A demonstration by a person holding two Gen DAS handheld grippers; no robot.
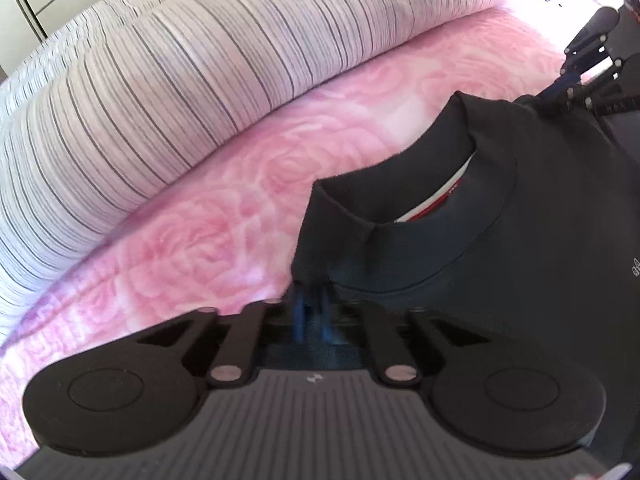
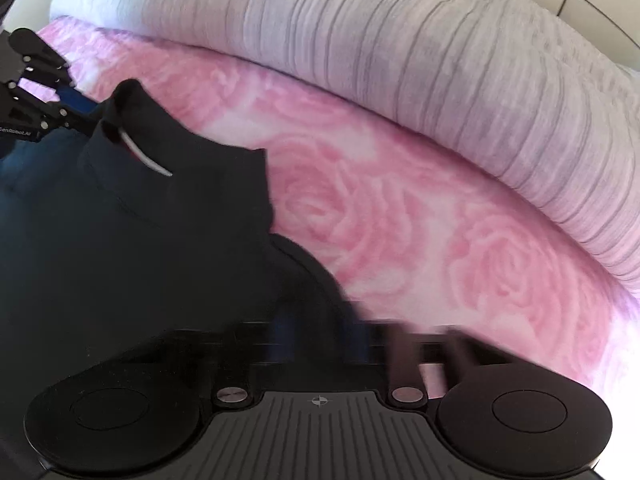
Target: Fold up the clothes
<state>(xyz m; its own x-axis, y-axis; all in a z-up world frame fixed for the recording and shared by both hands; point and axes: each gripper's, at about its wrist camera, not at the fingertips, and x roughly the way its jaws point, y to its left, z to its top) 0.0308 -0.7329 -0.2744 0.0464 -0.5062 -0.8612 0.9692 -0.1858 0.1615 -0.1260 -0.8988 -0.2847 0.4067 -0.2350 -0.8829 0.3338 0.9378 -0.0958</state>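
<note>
In the left wrist view, the left tongs (image 1: 310, 304) were closed narrow on the shoulder edge of the dark sweater (image 1: 500, 240), just beside its collar (image 1: 420, 216), and the right tongs (image 1: 560, 94) pinched the far shoulder, probably so that the top edge stayed stretched for a fold. In the right wrist view, the right tongs (image 2: 320, 320) gripped the sweater (image 2: 140, 240) directly ahead of them, though blurred, with the pink rose bed sheet (image 2: 400, 216) beyond and the striped quilt (image 2: 400, 60) further behind, while the left tongs (image 2: 70, 114) held the opposite shoulder.

Left tool (image 1: 312, 312): blue fingers drawn together, pinching dark fabric at their tips. Right tool (image 2: 320, 332): fingers blurred, close together, dark fabric between them. Each tool is visible in the other's view, at the far shoulder, fingers closed on cloth.
</note>
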